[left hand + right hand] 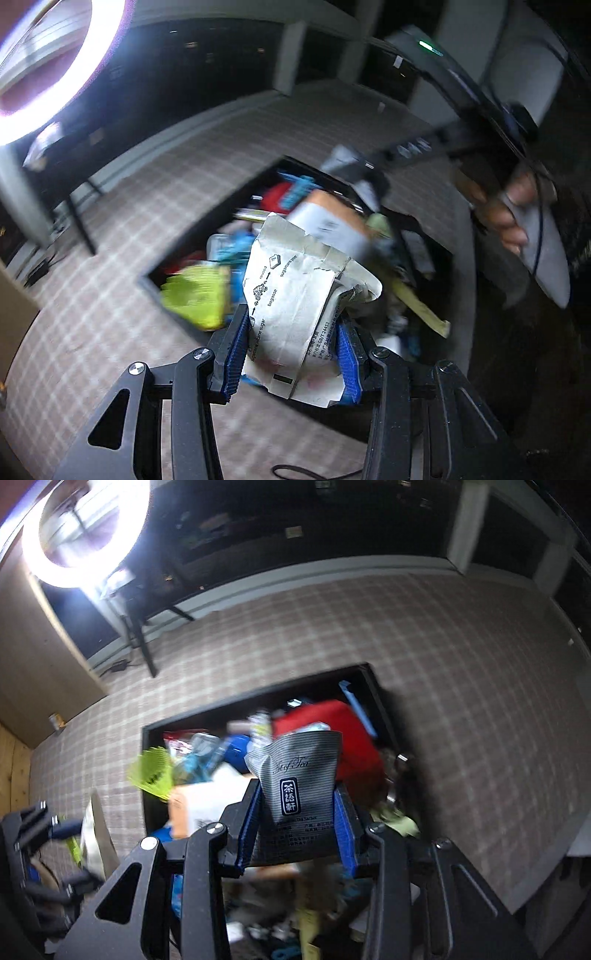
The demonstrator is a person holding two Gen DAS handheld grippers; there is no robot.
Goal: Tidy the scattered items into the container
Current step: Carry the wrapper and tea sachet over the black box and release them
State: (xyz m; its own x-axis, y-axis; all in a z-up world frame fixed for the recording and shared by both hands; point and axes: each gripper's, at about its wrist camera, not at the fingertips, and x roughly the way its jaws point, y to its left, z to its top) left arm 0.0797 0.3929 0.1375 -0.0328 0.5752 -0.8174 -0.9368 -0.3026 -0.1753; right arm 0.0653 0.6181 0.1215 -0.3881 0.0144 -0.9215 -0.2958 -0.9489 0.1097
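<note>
The left gripper pinches a crumpled paper carton; the right gripper pinches a grey tea sachet. Beyond both jaws, the black container holds blurred clutter.

Bright ring light, checked carpet

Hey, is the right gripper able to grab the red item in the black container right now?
Probably not: the right gripper already has its fingers clamped on a grey striped tea sachet. The red item lies uncovered in the black container, so only the full grip blocks it.
</note>
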